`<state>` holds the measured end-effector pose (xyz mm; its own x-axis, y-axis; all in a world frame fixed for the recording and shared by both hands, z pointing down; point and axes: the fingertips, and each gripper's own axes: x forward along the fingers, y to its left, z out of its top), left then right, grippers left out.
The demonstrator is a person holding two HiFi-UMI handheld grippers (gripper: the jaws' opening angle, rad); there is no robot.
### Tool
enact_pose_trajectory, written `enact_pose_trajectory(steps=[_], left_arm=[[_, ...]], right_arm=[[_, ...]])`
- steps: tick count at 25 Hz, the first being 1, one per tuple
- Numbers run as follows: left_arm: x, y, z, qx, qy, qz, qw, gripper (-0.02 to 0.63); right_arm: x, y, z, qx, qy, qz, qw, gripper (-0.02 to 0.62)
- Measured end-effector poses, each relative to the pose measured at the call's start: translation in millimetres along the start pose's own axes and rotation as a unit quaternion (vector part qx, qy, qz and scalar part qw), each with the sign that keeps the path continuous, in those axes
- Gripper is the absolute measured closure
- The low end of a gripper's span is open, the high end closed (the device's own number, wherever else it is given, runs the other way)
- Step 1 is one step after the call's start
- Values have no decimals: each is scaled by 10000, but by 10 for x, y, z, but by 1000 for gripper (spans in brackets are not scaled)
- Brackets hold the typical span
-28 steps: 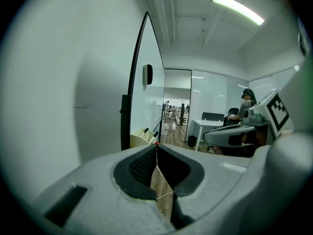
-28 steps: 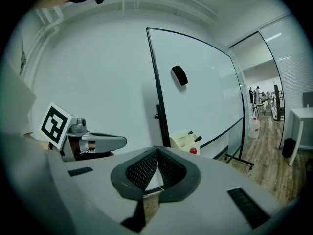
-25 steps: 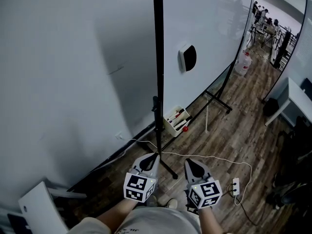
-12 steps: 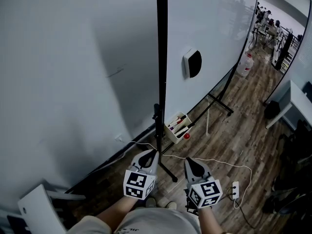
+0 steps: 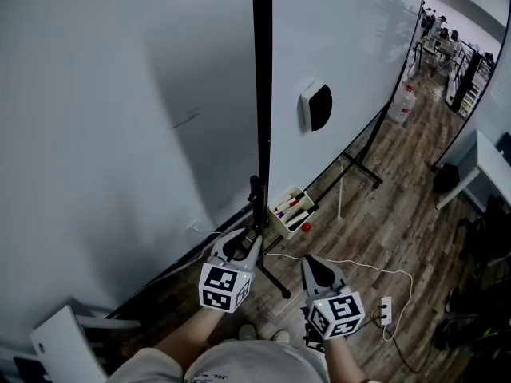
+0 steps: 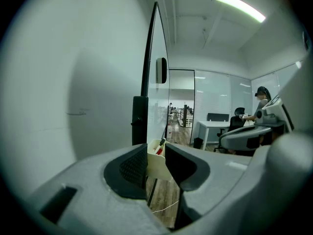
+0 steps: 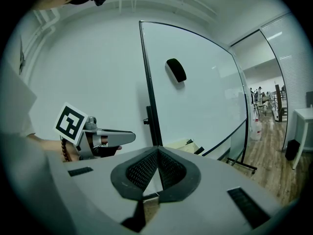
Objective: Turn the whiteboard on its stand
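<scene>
The left gripper (image 5: 242, 244), at the lower centre of the head view, is standing released. Its jaws have just been opening and nothing is sitting between them; only the far-off marker tray (image 6: 157, 156) is showing through the gap. The right gripper (image 5: 308, 263), just to its right in the frame, is staying clenched on nothing, its tips meeting.

Just ahead of the left jaws, the whiteboard (image 5: 351, 62) is standing edge-on. Its black frame edge (image 5: 261, 94) is running down the middle of the frame from the top. Its white face is stretching away toward the upper right, with an eraser (image 5: 316, 106) clinging to it.

The board is looking broad, rigid and fairly heavy. Its face is probably too slick to grip, and pushing there could be risking a smear or a slip. The thin, stiff frame edge is looking like the better hold, taken low near the stand (image 5: 357, 164). A board this wide is likely swinging slowly and carrying on after a push, so steady, even pressure is seeming wise.
</scene>
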<state>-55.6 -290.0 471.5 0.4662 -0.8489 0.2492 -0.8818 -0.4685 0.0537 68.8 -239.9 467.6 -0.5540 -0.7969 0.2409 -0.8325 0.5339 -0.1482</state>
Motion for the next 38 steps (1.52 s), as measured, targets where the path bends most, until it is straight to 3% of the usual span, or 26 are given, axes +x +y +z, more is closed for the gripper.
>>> enact_pose_trajectory(steps=[10, 15, 25, 33, 38], left_arm=[[516, 277, 33, 98, 176, -184, 9996, 377], [732, 364, 48, 148, 242, -219, 9994, 348], [1027, 433, 83, 332, 326, -258, 9986, 348], [1096, 405, 90, 354, 299, -395, 9981, 407], [1090, 381, 87, 287, 250, -414, 9984, 410]], right_arm=[[21, -114, -68, 120, 78, -122, 9998, 589], [6, -151, -101, 173, 102, -187, 9996, 589], [-14, -242, -142, 258, 175, -324, 9990, 589], [33, -247, -163, 279, 208, -356, 9988, 589], [66, -211, -210, 289, 278, -321, 9987, 589]])
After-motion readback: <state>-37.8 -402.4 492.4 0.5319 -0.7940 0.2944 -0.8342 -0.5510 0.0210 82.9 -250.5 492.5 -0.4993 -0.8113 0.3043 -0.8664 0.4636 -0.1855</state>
